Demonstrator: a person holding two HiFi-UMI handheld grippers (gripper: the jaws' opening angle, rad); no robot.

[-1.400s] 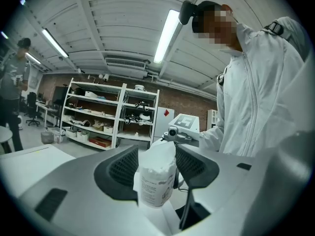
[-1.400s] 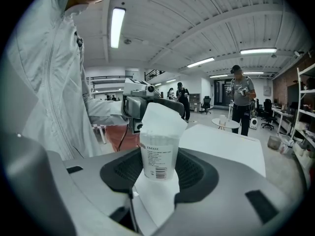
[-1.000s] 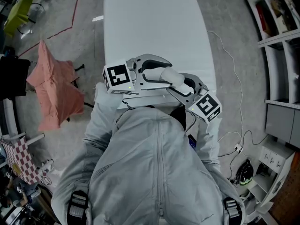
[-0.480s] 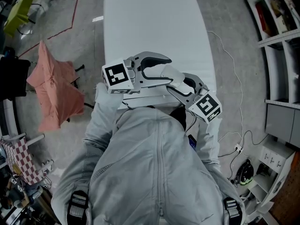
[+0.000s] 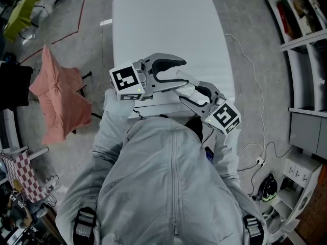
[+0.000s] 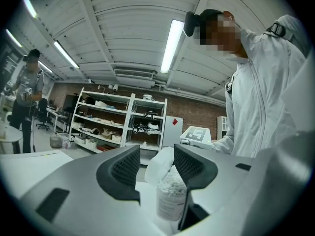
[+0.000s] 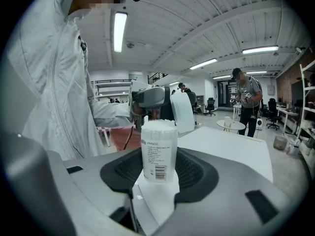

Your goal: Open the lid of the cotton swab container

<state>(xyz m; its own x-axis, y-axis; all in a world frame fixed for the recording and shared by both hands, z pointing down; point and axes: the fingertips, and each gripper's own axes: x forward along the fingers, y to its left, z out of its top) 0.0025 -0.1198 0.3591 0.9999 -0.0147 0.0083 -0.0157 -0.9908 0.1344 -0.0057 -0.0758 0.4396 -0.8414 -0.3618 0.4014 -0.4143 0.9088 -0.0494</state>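
Note:
A clear cotton swab container point(image 7: 158, 151) full of white swabs stands upright between the pads of my right gripper point(image 7: 158, 168), which is shut on it. Its white hinged lid point(image 7: 182, 111) is flipped up and stands open. In the head view the container point(image 5: 186, 90) sits over the near end of the white table point(image 5: 168, 29), in the right gripper point(image 5: 185, 91). My left gripper point(image 5: 179, 73) reaches in level from the left. In its own view the lid point(image 6: 156, 165) stands between the jaws of the left gripper point(image 6: 156, 161), which have just been closing; no pad visibly presses on it.
A pink cloth point(image 5: 59, 103) hangs over a stand on the floor to the left. Shelving point(image 5: 306, 45) lines the right side, with a cable and power strip point(image 5: 258, 162) on the floor. A person point(image 7: 248, 102) stands by a small round table point(image 7: 231, 125) behind.
The lid has swung up off the container's top. My left gripper has shifted slightly farther from me, its jaws a little narrower. The right gripper has stayed still.

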